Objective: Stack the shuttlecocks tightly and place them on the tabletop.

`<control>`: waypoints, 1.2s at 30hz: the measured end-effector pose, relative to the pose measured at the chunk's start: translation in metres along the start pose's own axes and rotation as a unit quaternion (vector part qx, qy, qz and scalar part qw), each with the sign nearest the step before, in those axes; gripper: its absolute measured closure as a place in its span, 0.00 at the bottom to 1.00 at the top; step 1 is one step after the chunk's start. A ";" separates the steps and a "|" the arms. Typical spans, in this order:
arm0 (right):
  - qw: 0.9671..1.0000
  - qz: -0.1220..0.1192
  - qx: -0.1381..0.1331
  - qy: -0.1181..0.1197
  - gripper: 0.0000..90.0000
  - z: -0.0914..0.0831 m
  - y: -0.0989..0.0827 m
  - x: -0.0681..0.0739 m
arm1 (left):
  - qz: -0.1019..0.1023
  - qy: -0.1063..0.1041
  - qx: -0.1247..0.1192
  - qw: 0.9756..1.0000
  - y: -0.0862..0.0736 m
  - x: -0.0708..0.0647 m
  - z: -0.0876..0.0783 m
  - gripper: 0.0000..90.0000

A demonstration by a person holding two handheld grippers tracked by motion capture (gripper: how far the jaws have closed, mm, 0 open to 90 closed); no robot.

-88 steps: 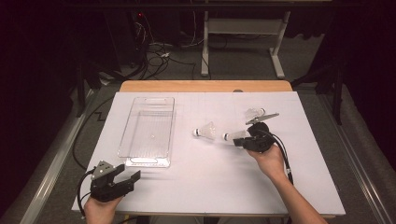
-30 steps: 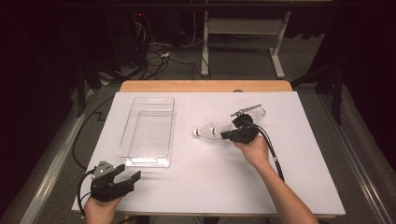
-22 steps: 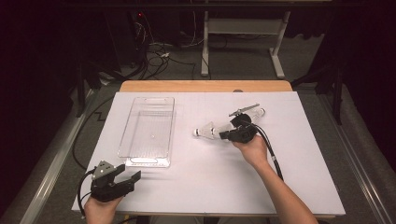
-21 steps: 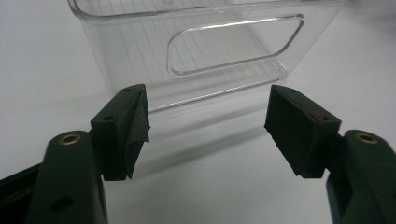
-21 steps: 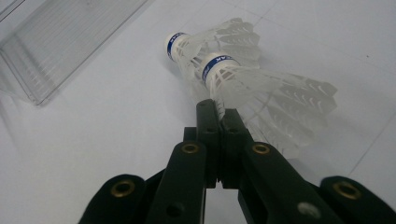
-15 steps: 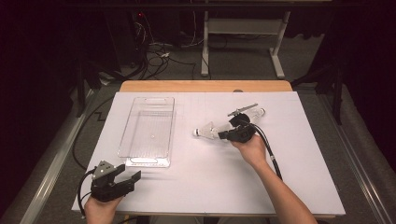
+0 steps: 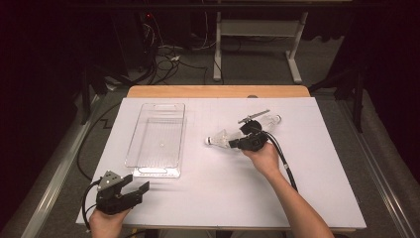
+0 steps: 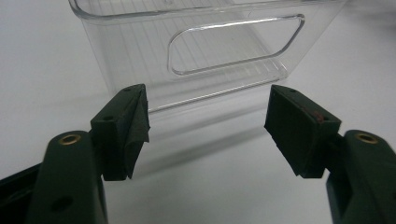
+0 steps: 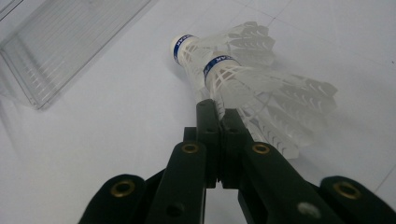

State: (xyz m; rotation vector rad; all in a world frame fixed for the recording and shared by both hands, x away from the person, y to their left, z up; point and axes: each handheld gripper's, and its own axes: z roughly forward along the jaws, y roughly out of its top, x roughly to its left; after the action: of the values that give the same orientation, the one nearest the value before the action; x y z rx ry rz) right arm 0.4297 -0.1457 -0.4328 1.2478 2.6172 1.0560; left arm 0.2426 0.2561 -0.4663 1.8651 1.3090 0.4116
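Near the middle of the bench [image 7: 317, 198], your right hand-held gripper [image 9: 218, 119] is clenched on the skirt of a shuttlecock [image 9: 243, 88]; next, carry it into the clear tray [image 7: 157, 139]. Your left hand-held gripper [image 8: 208, 128] rests released at the near-left corner.

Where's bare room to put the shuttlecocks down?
The clear bin is empty. The table is bare between the bin and the shuttlecocks, and along the near edge. It is crowded around the right gripper.
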 end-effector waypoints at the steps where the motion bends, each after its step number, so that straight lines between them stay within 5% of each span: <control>1: 1.000 -0.001 0.001 0.000 1.00 0.000 0.000 0.000 | 0.000 0.000 0.000 1.000 0.000 0.000 0.000 0.35; 36: 1.000 -0.015 0.007 0.010 1.00 0.011 0.007 0.011 | 0.000 0.000 -0.001 1.000 0.000 0.000 0.000 0.35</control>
State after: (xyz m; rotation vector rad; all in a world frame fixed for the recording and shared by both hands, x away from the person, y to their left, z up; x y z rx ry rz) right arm 0.4311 -0.1289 -0.4343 1.2024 2.6534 1.0540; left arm 0.2421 0.2561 -0.4661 1.8632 1.3077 0.4118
